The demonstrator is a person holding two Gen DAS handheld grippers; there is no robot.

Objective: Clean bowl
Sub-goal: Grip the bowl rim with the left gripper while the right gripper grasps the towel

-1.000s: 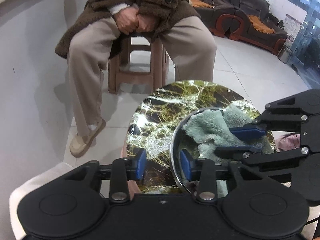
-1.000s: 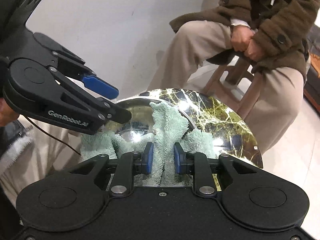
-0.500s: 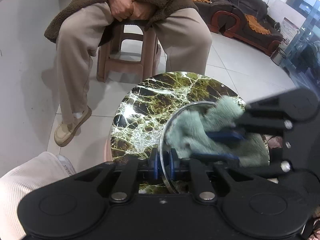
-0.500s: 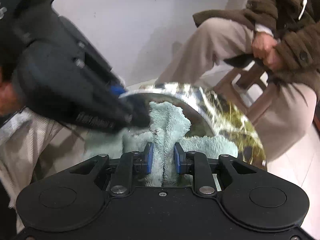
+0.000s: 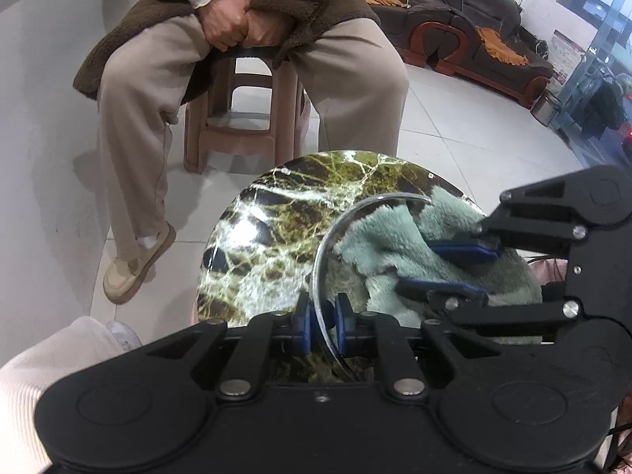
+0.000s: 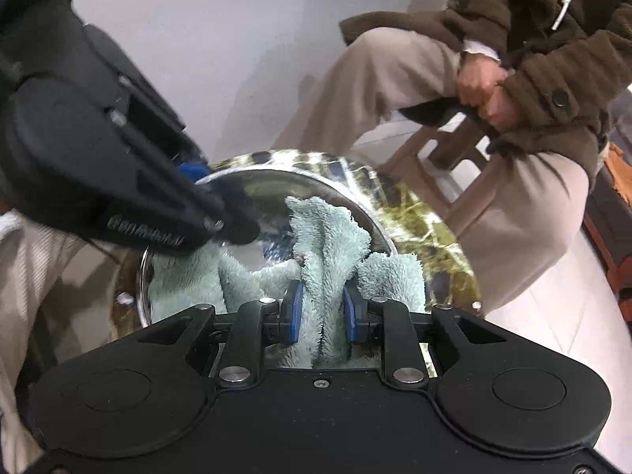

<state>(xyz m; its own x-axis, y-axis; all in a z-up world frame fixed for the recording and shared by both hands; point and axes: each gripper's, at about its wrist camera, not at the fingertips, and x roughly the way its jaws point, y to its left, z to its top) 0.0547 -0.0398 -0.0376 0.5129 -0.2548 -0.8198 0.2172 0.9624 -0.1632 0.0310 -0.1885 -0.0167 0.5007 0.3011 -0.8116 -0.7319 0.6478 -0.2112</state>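
**Steel bowl pinched at the rim, cloth pressed inside**

The bowl [image 5: 322, 245] is showing as a shiny, mirror-like metal vessel with a thin bright rim, sitting on a round table [image 5: 276, 213] of dark green marble with white and yellow veins. It is lying toward the table's right edge as the left wrist view frames it, with bare marble stretching toward the far and left edges.

The left hand-held gripper [image 5: 323, 322] is pinching the bowl's rim between its blue pads, jaws nearly together with the thin metal edge running up between them. The right hand-held gripper [image 6: 323, 310] is clamping a fold of fluffy pale green cloth [image 6: 328, 245], which is bunching up inside the bowl and spilling over its near side.

The left wrist view is giving the rim edge-on and the right hand-held gripper from the side, its pads sinking into the cloth. The right wrist view is showing the bowl's reflective inner wall, with the left hand-held gripper blurred at its far-left rim.

A seated person [image 5: 237, 39] in a brown coat is sitting on a stool [image 5: 241, 118] beyond the table.
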